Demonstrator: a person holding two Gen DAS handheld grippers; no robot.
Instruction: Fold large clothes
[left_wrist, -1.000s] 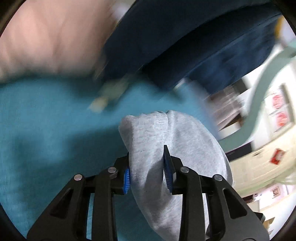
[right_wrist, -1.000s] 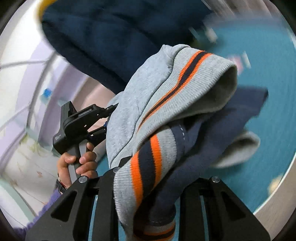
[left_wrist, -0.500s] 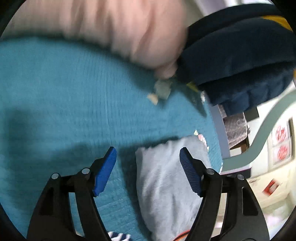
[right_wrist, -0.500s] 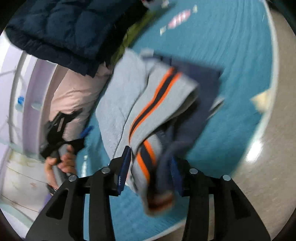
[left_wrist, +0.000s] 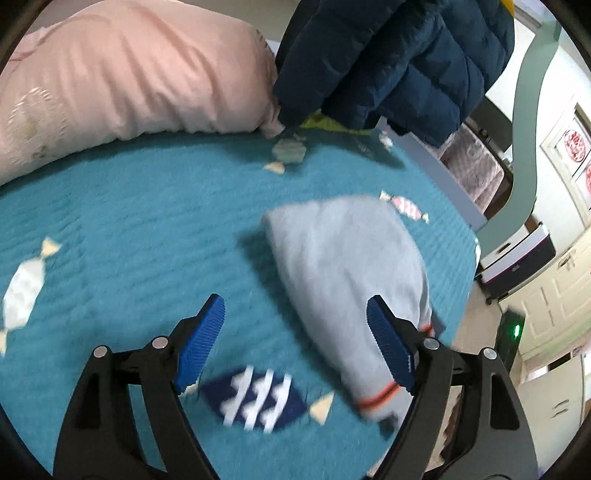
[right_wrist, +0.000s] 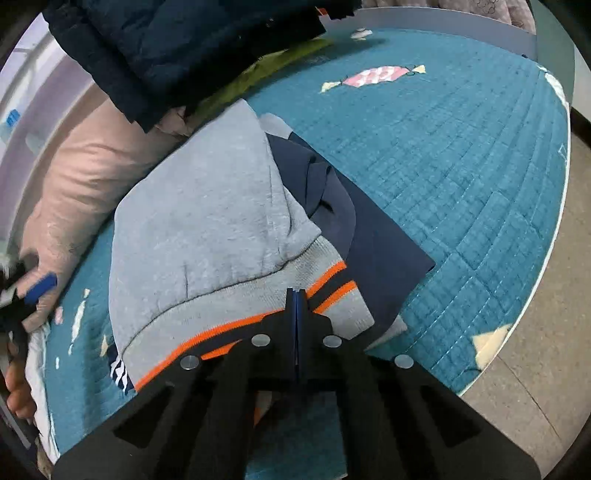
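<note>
The folded grey sweater (right_wrist: 207, 229) lies on the teal bed (right_wrist: 461, 166), the left tool (left_wrist: 295, 343) has just been opening and holds nothing, the right tool (right_wrist: 296, 295) is closed together, empty

The gray sweatshirt (right_wrist: 207, 229) lies folded in a soft bundle on the blue bed cover (right_wrist: 461, 177). Its cuff band has orange and dark blue stripes. A dark blue part (right_wrist: 373, 236) of it sticks out flat from under the gray.
</note>
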